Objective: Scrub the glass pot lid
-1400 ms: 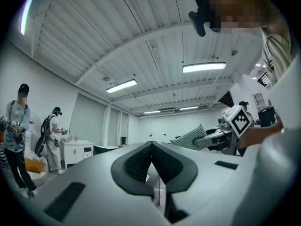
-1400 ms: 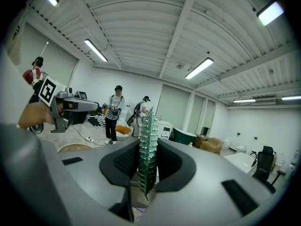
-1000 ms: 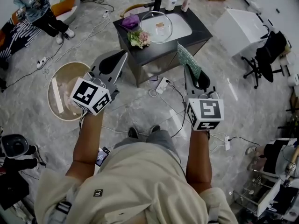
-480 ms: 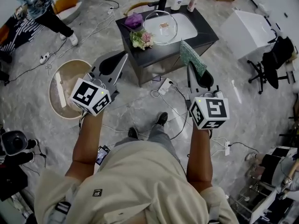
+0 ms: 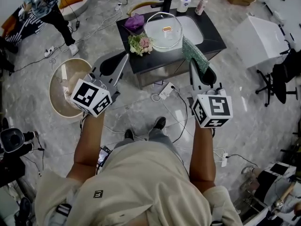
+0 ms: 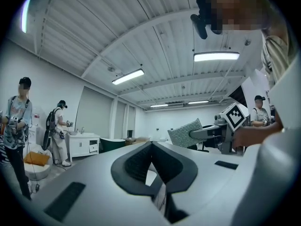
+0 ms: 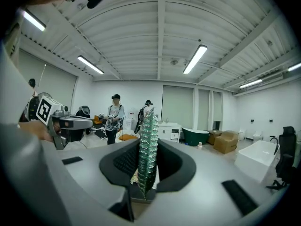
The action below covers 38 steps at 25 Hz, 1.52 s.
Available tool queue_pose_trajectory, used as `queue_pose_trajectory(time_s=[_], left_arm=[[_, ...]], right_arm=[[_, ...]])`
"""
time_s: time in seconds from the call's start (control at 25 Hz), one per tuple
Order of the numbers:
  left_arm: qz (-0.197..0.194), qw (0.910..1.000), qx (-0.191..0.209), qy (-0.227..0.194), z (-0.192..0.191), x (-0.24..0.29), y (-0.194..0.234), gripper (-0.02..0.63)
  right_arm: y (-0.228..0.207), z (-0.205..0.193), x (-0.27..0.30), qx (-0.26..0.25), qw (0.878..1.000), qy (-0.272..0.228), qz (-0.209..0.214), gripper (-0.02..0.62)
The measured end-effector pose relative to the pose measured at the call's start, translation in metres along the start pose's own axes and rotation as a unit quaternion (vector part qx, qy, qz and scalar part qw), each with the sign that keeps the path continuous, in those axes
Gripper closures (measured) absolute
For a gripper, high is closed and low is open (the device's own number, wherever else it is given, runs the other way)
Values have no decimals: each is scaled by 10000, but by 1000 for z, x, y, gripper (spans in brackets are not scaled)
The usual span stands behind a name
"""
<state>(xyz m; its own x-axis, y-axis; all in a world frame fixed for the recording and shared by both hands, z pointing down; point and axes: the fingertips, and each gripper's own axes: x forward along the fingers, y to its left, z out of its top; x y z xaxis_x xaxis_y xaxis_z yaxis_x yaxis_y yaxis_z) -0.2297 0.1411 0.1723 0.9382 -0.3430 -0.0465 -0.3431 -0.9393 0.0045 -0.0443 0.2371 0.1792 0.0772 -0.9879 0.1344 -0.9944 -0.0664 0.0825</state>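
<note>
The glass pot lid (image 5: 163,30) lies over the white basin of a dark vanity counter (image 5: 212,33) at the top of the head view. Both grippers are held in the air well short of the counter, above the floor. My left gripper (image 5: 124,57) is shut with nothing between its jaws (image 6: 151,147). My right gripper (image 5: 191,66) is shut on a green scrub cloth (image 5: 195,55), which stands upright between its jaws (image 7: 147,145). The same cloth shows at the right of the left gripper view (image 6: 187,132).
On the counter are a flower bunch (image 5: 140,44), a purple object (image 5: 134,21), a black faucet (image 5: 164,4) and two bottles (image 5: 184,4). A round wooden tub (image 5: 66,86), cables and a power strip (image 5: 164,87) lie on the floor. A person (image 5: 40,4) stands far left.
The counter and lid have come nearer and lower in the head view as the person steps toward them. Both grippers keep their pose and state.
</note>
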Motion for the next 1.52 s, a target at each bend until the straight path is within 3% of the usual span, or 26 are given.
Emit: queue_pose_trajectory(time_s=[0.32, 0.84, 1.2, 1.52], left_arm=[[348, 9994, -4, 77, -8, 49, -2, 591], [921, 9952, 91, 308, -9, 83, -9, 591], [641, 9967, 76, 492, -24, 132, -34, 591], [355, 9978, -153, 548, -37, 179, -29, 591]], right_arm=[[-55, -8, 36, 34, 9995, 16, 314, 514], [-101, -3, 69, 76, 9959, -142, 888, 514], [-156, -23, 61, 308, 9971, -18, 698, 512], [-192, -41, 67, 472, 9982, 163, 347, 512]])
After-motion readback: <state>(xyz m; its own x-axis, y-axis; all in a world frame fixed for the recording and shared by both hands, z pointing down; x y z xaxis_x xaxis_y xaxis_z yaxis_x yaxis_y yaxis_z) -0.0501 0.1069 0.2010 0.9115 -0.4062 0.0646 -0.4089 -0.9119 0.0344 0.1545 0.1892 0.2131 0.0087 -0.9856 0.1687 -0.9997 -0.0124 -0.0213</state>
